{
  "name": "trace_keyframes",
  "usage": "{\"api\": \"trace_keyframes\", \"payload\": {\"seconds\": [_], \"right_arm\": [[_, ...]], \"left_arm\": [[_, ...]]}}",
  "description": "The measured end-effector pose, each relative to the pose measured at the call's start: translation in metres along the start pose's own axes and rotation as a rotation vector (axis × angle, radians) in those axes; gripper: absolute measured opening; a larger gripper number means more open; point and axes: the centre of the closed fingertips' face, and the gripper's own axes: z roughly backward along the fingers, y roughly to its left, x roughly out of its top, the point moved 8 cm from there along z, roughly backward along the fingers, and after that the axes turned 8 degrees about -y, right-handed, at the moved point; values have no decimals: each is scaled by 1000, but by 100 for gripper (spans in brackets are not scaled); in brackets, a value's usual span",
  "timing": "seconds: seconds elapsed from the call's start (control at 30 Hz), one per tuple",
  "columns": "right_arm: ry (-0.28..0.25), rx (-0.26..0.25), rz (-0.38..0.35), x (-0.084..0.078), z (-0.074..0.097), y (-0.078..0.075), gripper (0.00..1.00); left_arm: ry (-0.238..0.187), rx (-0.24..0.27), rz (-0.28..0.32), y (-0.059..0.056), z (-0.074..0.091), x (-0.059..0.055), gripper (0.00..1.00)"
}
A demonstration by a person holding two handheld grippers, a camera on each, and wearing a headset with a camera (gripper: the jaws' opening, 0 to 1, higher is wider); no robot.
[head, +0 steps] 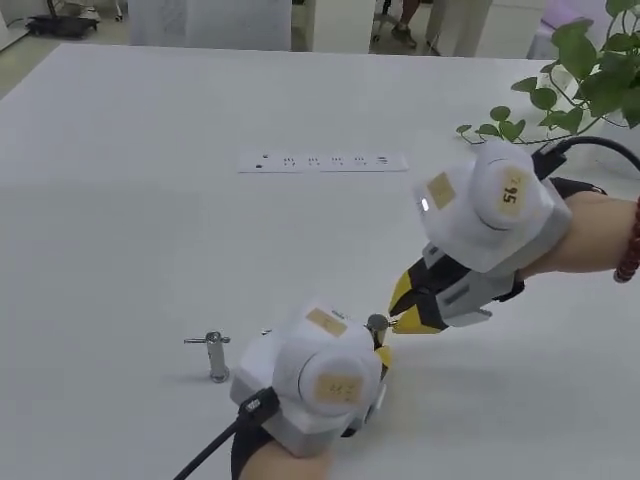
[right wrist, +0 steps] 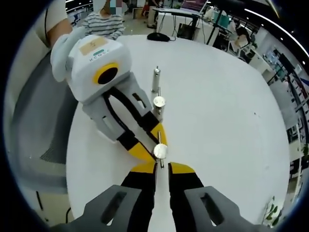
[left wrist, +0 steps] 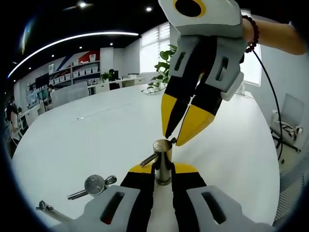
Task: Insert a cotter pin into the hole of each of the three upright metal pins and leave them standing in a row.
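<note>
My left gripper point(left wrist: 163, 170) is shut on the shaft of an upright metal pin point(left wrist: 163, 157), which stands on the white table. In the head view this pin point(head: 377, 325) sits between the two grippers. My right gripper point(right wrist: 161, 168) comes in from the right, its yellow jaws pinched on a thin cotter pin point(left wrist: 147, 158) that runs through the pin's head. Its tips point(left wrist: 172, 139) touch the head's right side. A second metal pin point(head: 217, 357) stands to the left with a cotter pin through it. In the right gripper view two pins point(right wrist: 159, 103) point(right wrist: 156, 79) stand beyond the left gripper point(right wrist: 154, 140).
A white power strip point(head: 322, 161) lies flat at the table's middle back. A leafy plant point(head: 580, 80) hangs over the far right corner. A seated person point(right wrist: 104, 24) is beyond the table edge. The left gripper's black cable point(head: 215, 450) trails toward me.
</note>
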Motion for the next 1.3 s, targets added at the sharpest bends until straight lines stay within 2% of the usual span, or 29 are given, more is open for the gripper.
{"api": "trace_keyframes", "payload": {"seconds": [0.07,0.2,0.3,0.53,0.6,0.73,1.3], "right_arm": [[17,5,31,-2,0,0,8],[15,7,27,-2,0,-2,7],[13,13,26,-2,-1,-3,6],[3,17,14,0,-2,-5,5],[4,14,-11,0,-2,-4,5],[-1,11,-18,0,-3,-6,5],[-5,5,-21,0,-2,-4,6]], "left_arm": [[-1,7,-5,0,0,0,11],[30,27,-32,-1,3,-4,13],[43,30,-29,0,4,-5,14],[24,38,-30,0,3,-1,13],[25,36,-29,-1,3,-1,11],[28,30,-16,2,3,-1,11],[29,29,-6,1,1,-2,11]]}}
